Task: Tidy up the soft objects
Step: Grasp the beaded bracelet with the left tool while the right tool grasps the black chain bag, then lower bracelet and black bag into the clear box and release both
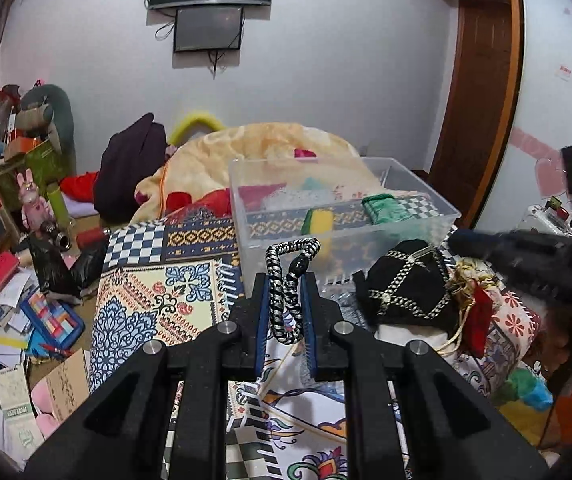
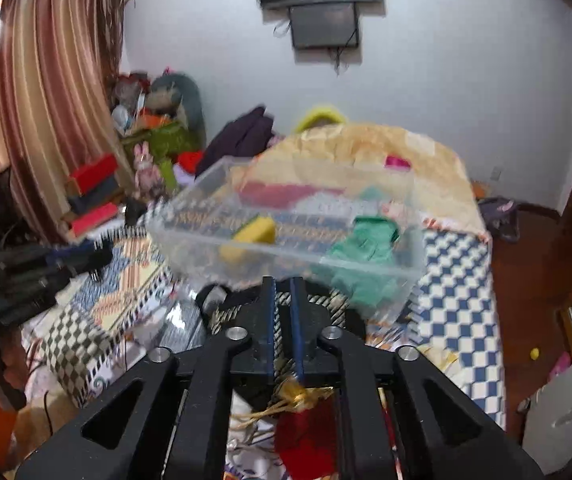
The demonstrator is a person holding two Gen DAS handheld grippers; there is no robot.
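The left gripper (image 1: 286, 300) has its blue-padded jaws drawn in tight on a black-and-silver braided cord (image 1: 286, 284), whose loop curls up past the fingertips with a dark bead at the bend, held up over the patterned bedspread (image 1: 154, 300). Just ahead of it sits a clear plastic bin (image 1: 342, 216) on the bed, and inside lie a yellow-and-green sponge (image 1: 318, 220), a folded green cloth (image 1: 382, 206) and some red fabric at the back. To the right of the cord, near the bin's front wall, rests a black pouch (image 1: 406, 288) criss-crossed with silver chain trim, touching a red tassel charm (image 1: 480, 316) with gold cord beside it. A peach-coloured blanket (image 1: 270, 144) is heaped behind the bin. The right gripper (image 2: 282, 292) is blurred in its own view; its jaws stand nearly together with only a narrow slit between them, and whether they pinch anything I cannot tell. Below it lie the red tassel charm (image 2: 306, 436) and its gold cord, and just past the fingertips is the chain-trimmed pouch (image 2: 230, 312), partly hidden. The bin (image 2: 190, 216) shows beyond, with the sponge (image 2: 256, 234) and the green cloth (image 2: 366, 256) in it. Off to the left of that view the other gripper's dark body (image 2: 38, 268) reaches in over the bedspread.
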